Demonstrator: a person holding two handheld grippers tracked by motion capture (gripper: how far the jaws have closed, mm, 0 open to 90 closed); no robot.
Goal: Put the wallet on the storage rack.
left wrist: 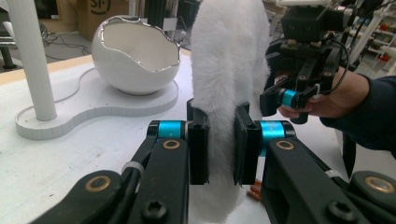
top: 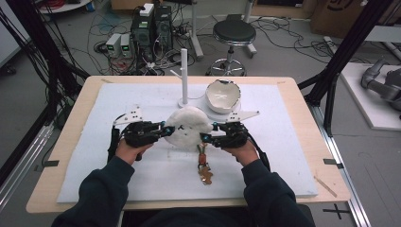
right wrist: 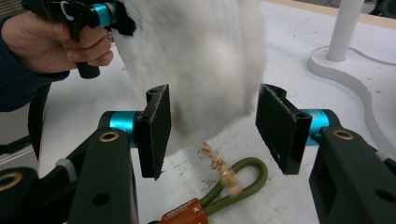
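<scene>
A white fluffy pouch (top: 188, 125) hangs upright above the middle of the white mat between both grippers. My left gripper (top: 166, 130) is shut on the pouch's left edge; in the left gripper view its pads (left wrist: 198, 140) squeeze the fluffy pouch (left wrist: 229, 70). My right gripper (top: 205, 137) stands open at the pouch's right lower edge. In the right gripper view its jaws (right wrist: 212, 126) stand wide apart, with the pouch (right wrist: 201, 60) between and behind them and neither pad pressing on it. An olive cord loop with a brown tag (right wrist: 224, 186) lies on the mat below.
A white cracked-egg bowl (top: 222, 94) and a white post (top: 184, 71) stand on a shared flat base (left wrist: 93, 109) at the back of the mat (top: 94, 156). The cord and tag (top: 204, 163) lie near the front middle. A stool and cables sit beyond the table.
</scene>
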